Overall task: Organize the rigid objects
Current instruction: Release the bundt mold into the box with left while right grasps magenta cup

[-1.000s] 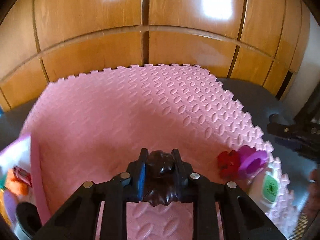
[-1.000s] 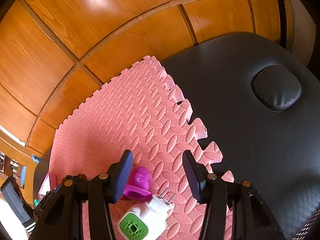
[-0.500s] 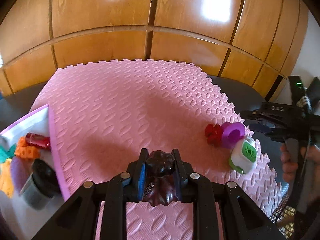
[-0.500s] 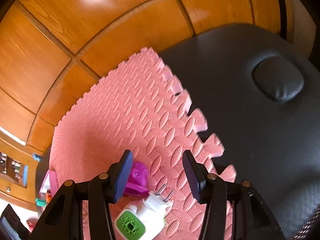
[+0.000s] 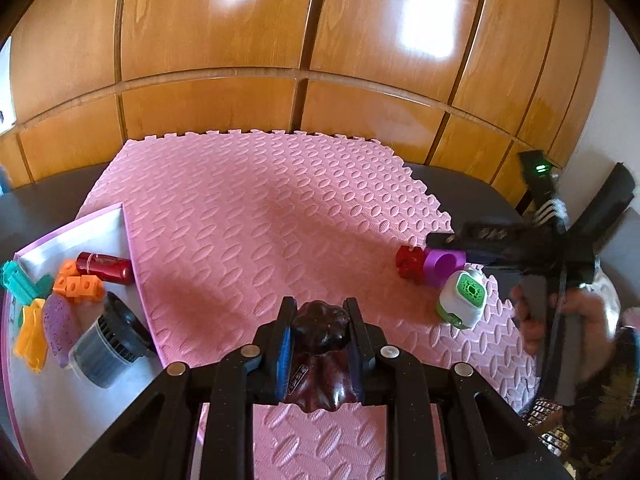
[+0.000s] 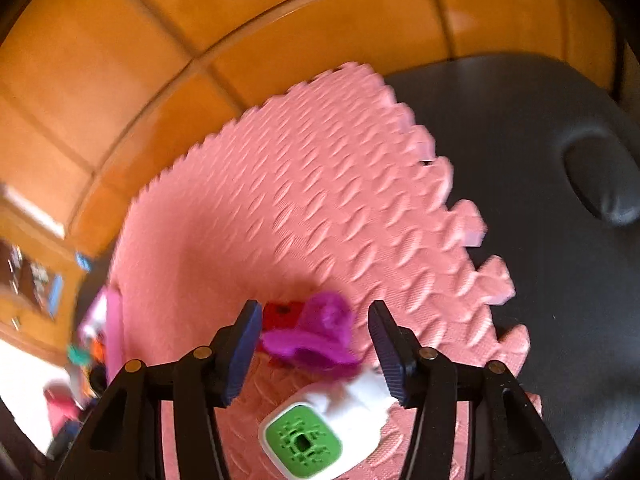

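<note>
left wrist view: the left gripper, at lower centre, has its jaws clamped on a dark brown glossy figurine, held above the pink foam mat that fills the middle of the frame. at lower left a white tray with a purple rim lies on the mat's edge and holds a red cylinder, orange blocks, a teal piece, a yellow-orange piece, a purple oval and a grey pot with a black lid. at right, a red block touches a purple ring, with a white plug with a green face just beside them, near the mat's toothed edge. the right gripper reaches in from the right edge over the ring, held by a hand. wooden panels fill the top. right wrist view (blurred): the right gripper, at lower centre, has its jaws apart and just opening wider; the purple ring and red block lie between them unpressed, and the plug sits below, near the right finger. a black padded surface fills the right.
</note>
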Tool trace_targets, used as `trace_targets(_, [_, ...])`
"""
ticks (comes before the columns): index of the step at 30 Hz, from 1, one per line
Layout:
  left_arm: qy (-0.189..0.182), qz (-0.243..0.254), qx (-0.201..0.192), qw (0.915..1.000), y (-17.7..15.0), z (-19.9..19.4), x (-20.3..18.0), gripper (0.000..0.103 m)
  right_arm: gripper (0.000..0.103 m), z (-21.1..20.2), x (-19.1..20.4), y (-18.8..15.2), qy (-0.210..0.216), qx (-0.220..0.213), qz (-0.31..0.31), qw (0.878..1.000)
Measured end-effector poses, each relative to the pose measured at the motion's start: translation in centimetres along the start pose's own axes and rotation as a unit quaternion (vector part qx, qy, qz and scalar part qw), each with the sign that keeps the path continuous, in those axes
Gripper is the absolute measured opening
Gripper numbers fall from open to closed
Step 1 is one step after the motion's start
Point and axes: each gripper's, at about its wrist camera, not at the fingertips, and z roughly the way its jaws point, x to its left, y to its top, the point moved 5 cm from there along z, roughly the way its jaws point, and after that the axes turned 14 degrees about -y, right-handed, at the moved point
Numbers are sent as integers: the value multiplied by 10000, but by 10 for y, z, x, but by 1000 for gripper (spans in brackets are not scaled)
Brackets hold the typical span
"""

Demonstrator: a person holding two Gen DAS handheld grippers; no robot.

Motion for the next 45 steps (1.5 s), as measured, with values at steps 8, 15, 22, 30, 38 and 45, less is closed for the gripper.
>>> trace_targets(8, [-87, -131, -106, 9998, -1, -12, 7, 23, 54, 15, 20, -9, -534, -154, -843, 9949])
trace_targets(15, [-123, -238, -248, 9993, 2, -24, 16, 24, 53, 7, 13, 2, -208, -371, -415, 9982])
trace_targets(22, [-91, -455, -431, 9980, 3, -49, 35, 24, 54, 7, 10, 3, -476, -420, -469, 9969])
trace_targets(30, [484, -859, -909, 9910, -5, -114, 90, 23, 54, 1, 8, 4, -544, -586, -477, 9957])
trace_targets(38, [1213, -1434, -817, 9788, -48, -150, 154, 23, 54, -6, 8, 5, -540, -740, -479, 9946])
trace_targets(45, [1418, -1443, -484, 9781, -67, -127, 170, 23, 54, -10, 10, 5, -544, -834, -508, 9937])
